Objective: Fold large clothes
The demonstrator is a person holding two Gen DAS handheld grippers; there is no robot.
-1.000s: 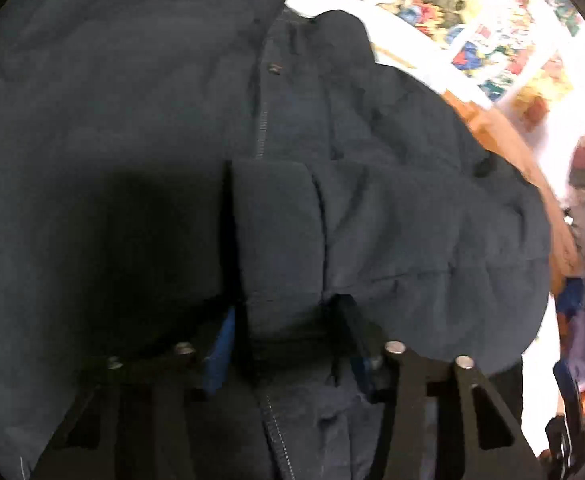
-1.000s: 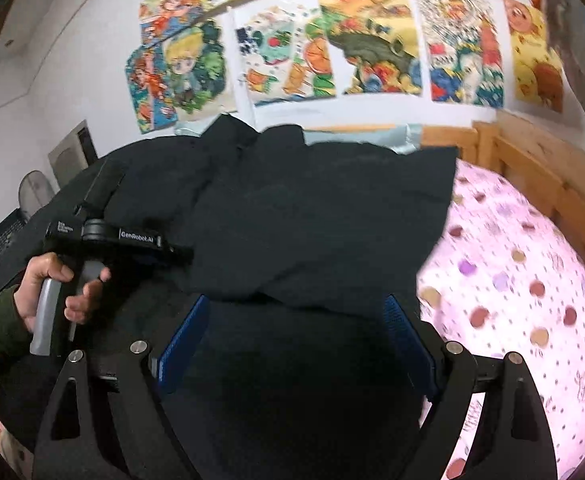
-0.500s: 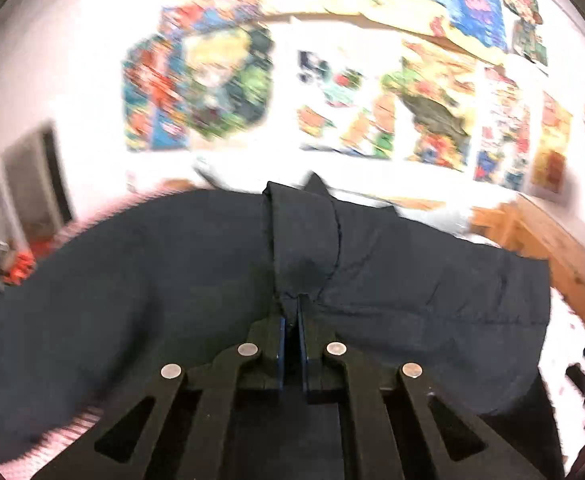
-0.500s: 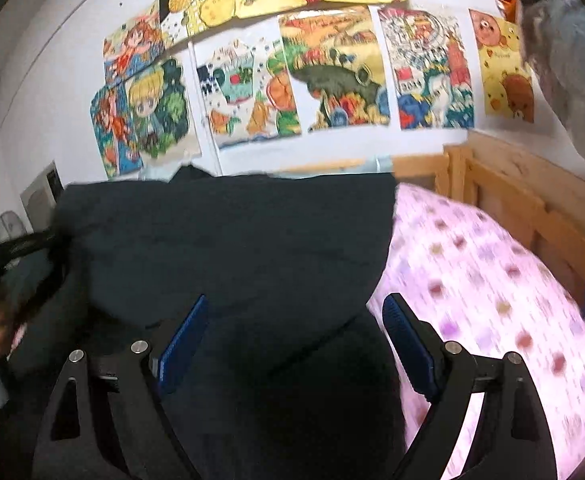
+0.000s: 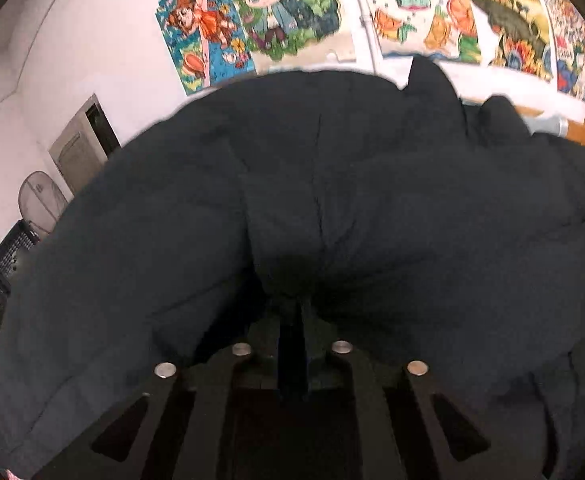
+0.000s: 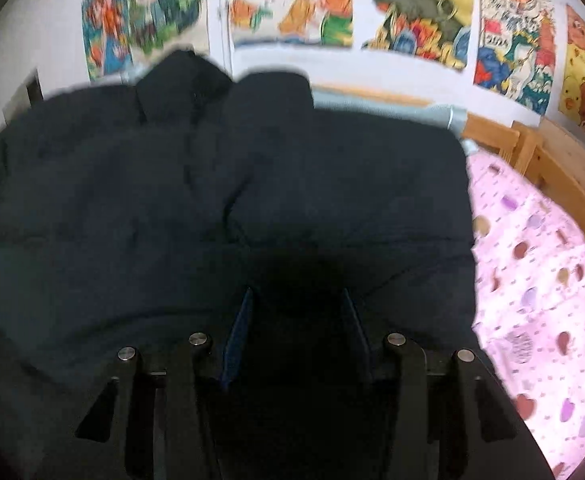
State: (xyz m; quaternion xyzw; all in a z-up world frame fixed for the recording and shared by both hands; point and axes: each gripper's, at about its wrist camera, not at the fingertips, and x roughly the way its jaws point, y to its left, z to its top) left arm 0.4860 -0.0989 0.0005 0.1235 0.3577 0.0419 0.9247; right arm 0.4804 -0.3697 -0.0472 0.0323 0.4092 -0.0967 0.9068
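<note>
A large dark navy padded jacket [image 5: 332,208] fills both views and lies spread over the bed. My left gripper [image 5: 294,312] is shut on a fold of the jacket, with cloth bunched up from between its jaws. In the right wrist view the same jacket [image 6: 252,184] lies with its collar toward the wall. My right gripper [image 6: 296,308] has its blue-padded fingers [image 6: 238,328] partly closed around a thick fold of the jacket. The cloth hides the fingertips of both grippers.
A pink dotted bedsheet [image 6: 540,280] shows to the right of the jacket, bounded by a wooden bed frame [image 6: 548,160]. Cartoon posters [image 5: 276,12] cover the white wall behind. A fan [image 5: 40,204] and a black crate [image 5: 8,252] stand at the far left.
My left gripper closed on the jacket and lifted it, and now holds it lower over the bed. My right gripper narrowed from wide open onto a fold of the jacket.
</note>
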